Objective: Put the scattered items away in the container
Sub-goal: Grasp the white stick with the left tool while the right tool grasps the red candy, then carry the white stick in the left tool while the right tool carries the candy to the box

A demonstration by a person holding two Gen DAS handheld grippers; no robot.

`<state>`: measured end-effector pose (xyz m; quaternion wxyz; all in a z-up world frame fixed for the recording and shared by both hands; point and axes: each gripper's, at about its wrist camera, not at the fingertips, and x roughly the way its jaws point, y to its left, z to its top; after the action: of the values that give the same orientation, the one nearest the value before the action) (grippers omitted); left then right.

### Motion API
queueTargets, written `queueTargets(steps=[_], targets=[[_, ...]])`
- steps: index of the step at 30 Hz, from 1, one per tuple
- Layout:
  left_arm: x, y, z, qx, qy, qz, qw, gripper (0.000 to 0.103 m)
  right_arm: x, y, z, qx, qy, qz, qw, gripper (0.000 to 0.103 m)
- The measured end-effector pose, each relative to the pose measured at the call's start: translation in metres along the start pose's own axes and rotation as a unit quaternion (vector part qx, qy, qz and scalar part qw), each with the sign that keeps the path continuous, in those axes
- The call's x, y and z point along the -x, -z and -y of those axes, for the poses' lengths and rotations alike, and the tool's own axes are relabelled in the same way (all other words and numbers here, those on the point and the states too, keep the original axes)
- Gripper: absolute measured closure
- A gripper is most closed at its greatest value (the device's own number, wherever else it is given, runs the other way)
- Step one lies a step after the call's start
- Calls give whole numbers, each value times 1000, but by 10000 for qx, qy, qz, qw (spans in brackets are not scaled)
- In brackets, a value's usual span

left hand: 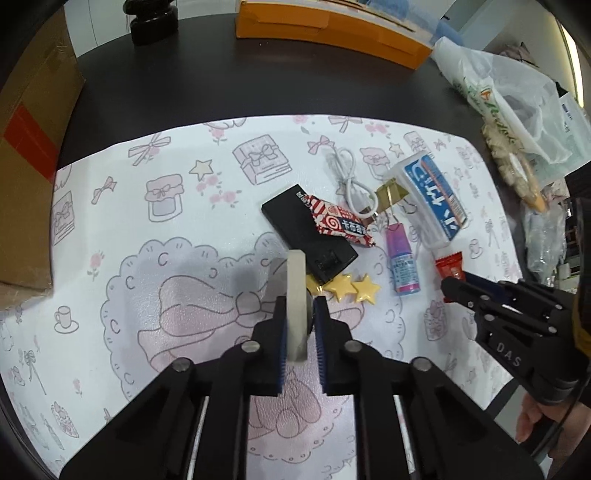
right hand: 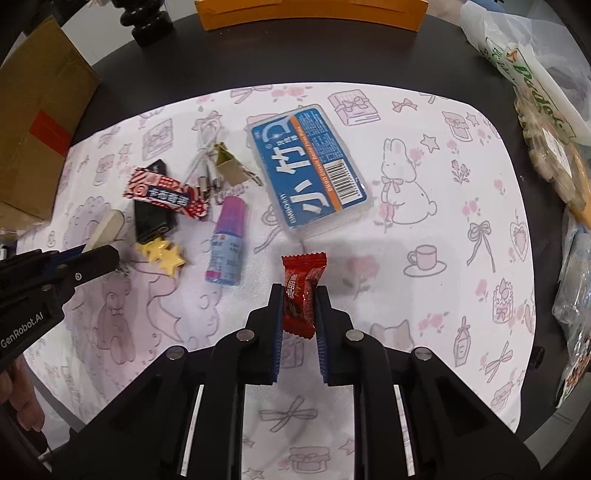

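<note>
My left gripper (left hand: 300,308) is shut on a whitish tape roll (left hand: 297,284), held on edge above the patterned mat (left hand: 147,258). My right gripper (right hand: 299,293) is shut on a red wrapped candy (right hand: 303,284) held upright. On the mat lie a black power bank (left hand: 295,218), a red-and-white striped candy pack (left hand: 341,221), a white cable (left hand: 347,177), a gold binder clip (left hand: 389,192), a clear box with a blue label (right hand: 308,170), a purple-capped small bottle (right hand: 226,243) and yellow star clips (left hand: 351,288). An orange box (left hand: 332,27) stands at the table's far edge.
A brown cardboard box (left hand: 29,147) stands at the left edge of the black table (left hand: 221,81). Plastic bags with packets (left hand: 517,122) pile up on the right. A black round object (left hand: 153,22) sits at the far left, beside the orange box.
</note>
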<state>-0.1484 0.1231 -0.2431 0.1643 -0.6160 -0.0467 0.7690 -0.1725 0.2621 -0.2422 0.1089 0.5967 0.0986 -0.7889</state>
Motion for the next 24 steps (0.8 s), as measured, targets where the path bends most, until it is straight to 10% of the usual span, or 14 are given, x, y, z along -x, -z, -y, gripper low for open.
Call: queueTargets(steps=[24], targets=[[65,6,7,-121,93,581,9982,92,68,-4,-11,-27,-264,535,9982,87]])
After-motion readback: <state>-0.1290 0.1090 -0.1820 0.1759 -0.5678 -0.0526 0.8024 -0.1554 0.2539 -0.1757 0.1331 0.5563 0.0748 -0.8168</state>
